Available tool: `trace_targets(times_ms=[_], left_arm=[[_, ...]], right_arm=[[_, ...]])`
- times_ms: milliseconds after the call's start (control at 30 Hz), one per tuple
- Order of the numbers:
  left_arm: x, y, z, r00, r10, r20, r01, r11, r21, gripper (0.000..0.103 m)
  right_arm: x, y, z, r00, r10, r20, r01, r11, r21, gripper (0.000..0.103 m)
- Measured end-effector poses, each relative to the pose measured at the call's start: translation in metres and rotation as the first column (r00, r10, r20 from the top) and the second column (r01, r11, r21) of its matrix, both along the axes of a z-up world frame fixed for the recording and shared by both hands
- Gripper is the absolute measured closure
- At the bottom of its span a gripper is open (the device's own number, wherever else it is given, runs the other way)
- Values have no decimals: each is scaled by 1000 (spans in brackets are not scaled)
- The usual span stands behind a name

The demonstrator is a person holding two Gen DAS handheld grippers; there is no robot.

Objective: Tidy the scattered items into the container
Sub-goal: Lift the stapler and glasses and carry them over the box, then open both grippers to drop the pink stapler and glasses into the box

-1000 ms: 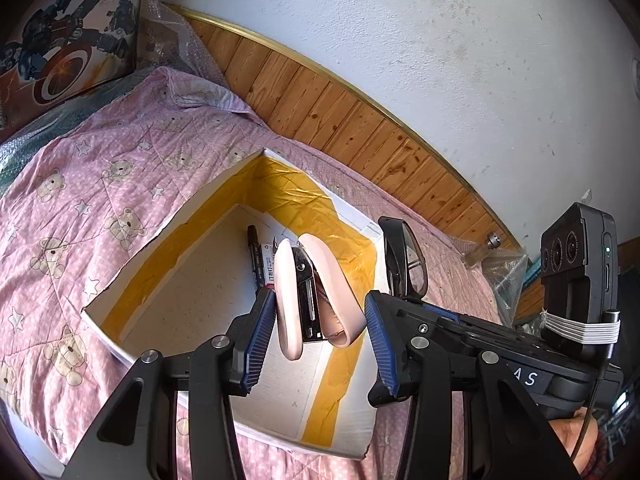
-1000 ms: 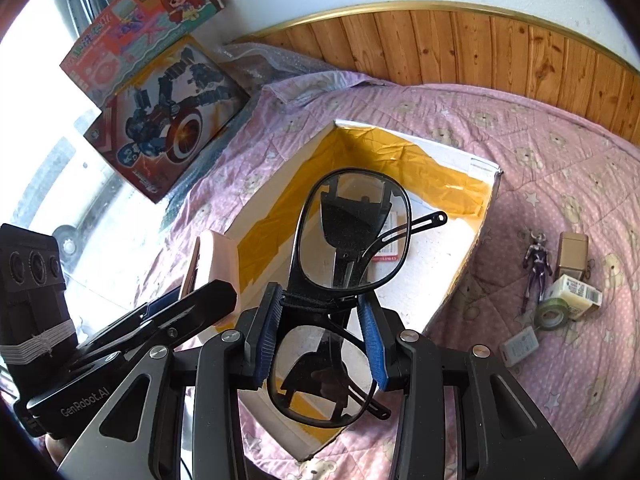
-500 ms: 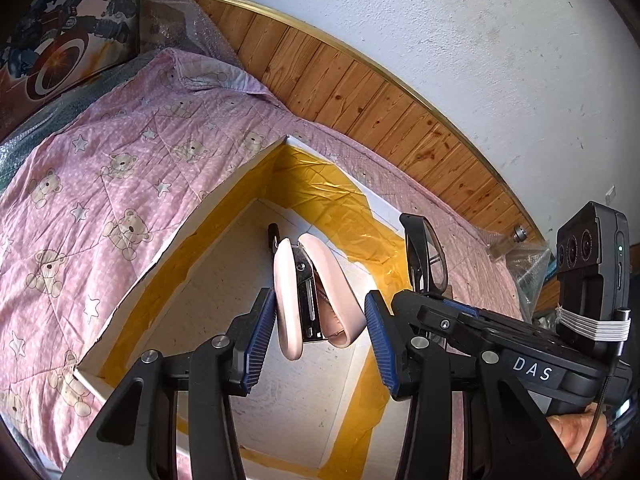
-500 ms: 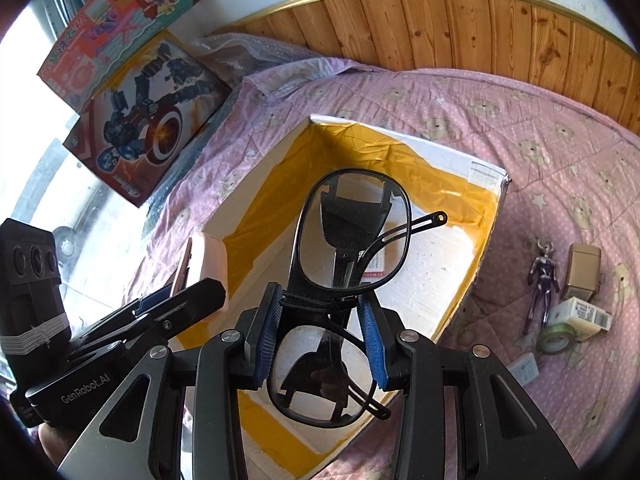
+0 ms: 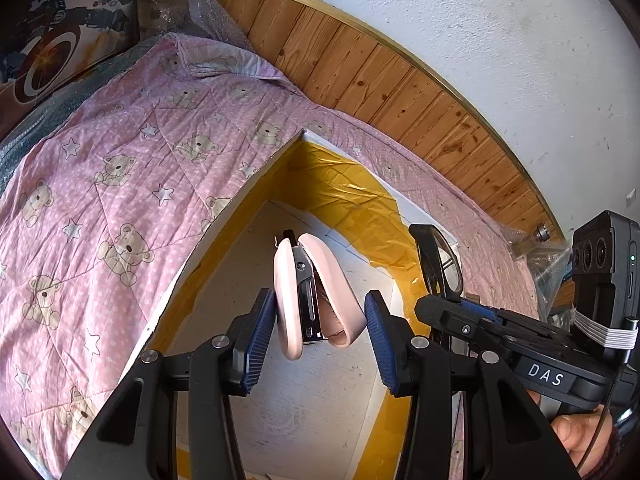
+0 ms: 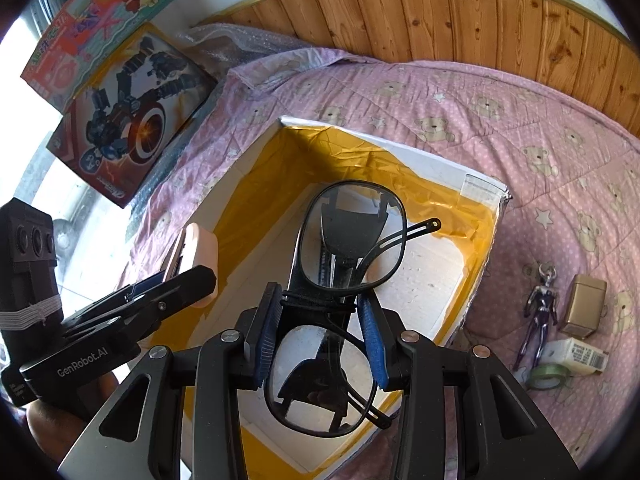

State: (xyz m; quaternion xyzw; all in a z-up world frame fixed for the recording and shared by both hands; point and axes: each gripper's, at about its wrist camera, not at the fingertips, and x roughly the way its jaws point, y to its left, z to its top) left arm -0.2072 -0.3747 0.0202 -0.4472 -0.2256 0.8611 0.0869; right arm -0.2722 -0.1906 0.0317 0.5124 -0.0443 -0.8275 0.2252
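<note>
My left gripper [image 5: 320,340] is shut on a pink stapler [image 5: 320,300], which points forward over the box [image 5: 248,184]. The box is white, lined with yellow tape, and lies on the pink bedspread. My right gripper [image 6: 320,332] is shut on black-rimmed glasses [image 6: 352,240] at the bridge, one lens ahead of the fingers and one behind, above the box floor [image 6: 424,276]. The left wrist view also has the glasses [image 5: 440,260] at right. The stapler [image 6: 196,256] shows at the left of the right wrist view.
On the bedspread right of the box lie a small figurine [image 6: 540,312], a gold box [image 6: 584,308], a white barcoded box [image 6: 580,354] and a green tape roll [image 6: 548,376]. Toy boxes [image 6: 132,120] lean at the far left. Wood panelling [image 5: 380,80] runs behind the bed.
Both grippers have moved forward and lower over the box, which now fills more of each view. The holds on the stapler and the glasses are unchanged.
</note>
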Motion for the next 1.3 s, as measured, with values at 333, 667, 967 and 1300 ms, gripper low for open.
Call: trace_targets(times_ms=[333, 667, 967, 1300], left_arm=[[-23, 1, -10, 998, -4, 64, 4, 1000, 4, 56], [-41, 5, -29, 990, -21, 142, 27, 999, -41, 55], [-48, 10, -38, 984, -4, 177, 15, 998, -62, 53], [-44, 7, -28, 988, 29, 154, -20, 998, -61, 53]], right_arm=[[-27, -8, -1, 998, 21, 62, -23, 999, 36, 63], [-60, -19, -34, 987, 48, 153, -80, 974, 213, 63], [-66, -20, -42, 986, 61, 154, -100, 960, 262, 55], [-55, -12, -33, 987, 45, 151, -74, 978, 193, 50]])
